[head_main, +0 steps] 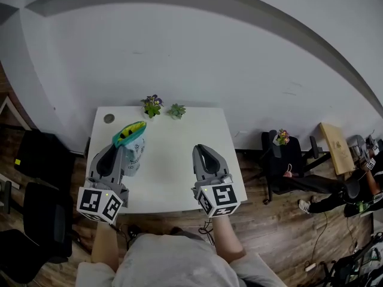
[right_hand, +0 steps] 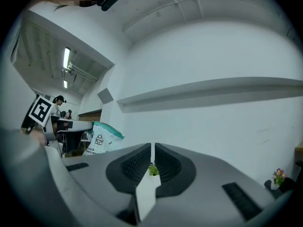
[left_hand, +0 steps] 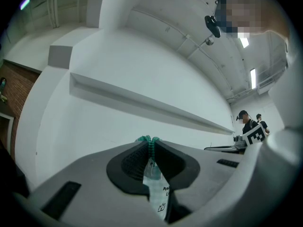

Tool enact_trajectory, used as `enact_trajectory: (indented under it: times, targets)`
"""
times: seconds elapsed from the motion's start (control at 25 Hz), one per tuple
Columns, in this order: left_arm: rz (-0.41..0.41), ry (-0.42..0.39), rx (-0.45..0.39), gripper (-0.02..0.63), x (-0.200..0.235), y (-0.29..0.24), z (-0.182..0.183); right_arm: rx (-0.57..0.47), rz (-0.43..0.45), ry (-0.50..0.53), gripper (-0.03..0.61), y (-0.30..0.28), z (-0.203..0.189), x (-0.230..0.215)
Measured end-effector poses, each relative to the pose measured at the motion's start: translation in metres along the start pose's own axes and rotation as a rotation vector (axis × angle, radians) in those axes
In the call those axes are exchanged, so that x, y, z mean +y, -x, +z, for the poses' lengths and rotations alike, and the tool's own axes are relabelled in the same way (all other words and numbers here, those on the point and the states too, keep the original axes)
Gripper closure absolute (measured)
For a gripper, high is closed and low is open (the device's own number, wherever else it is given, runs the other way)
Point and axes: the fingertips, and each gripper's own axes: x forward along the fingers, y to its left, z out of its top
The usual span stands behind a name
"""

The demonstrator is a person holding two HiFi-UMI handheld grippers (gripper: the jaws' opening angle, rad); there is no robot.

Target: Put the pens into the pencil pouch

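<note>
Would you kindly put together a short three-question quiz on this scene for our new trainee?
1. What does the left gripper clamp?
A) a pen
B) the zipper edge of the pencil pouch
C) a plant
2. True or false: the right gripper holds a pen.
3. Fill in: ___ small potted plants stand at the far edge of the table.

Key: 1 B. 2 False: its jaws are together with nothing between them. 3 Two.

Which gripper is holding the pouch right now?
The left gripper, jaws clamped on the pouch's zip edge; the right gripper is shut with nothing between its jaws.
</note>
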Motion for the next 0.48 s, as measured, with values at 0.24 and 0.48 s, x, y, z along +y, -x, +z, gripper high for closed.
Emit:
enact_trajectory:
  times: [0.24,0.48]
  targets:
    - [0.012,0.003,-0.008,0.555,-0.012,0.000,0.000,-0.013,-0.005,0.000,0.535,0.013,-0.001,-0.012]
    - [0.026,0.018,-0.014,0.555,-0.017,0.003,0.003,-0.018,0.004,-0.004,0.535,0.019,0.003,-0.015]
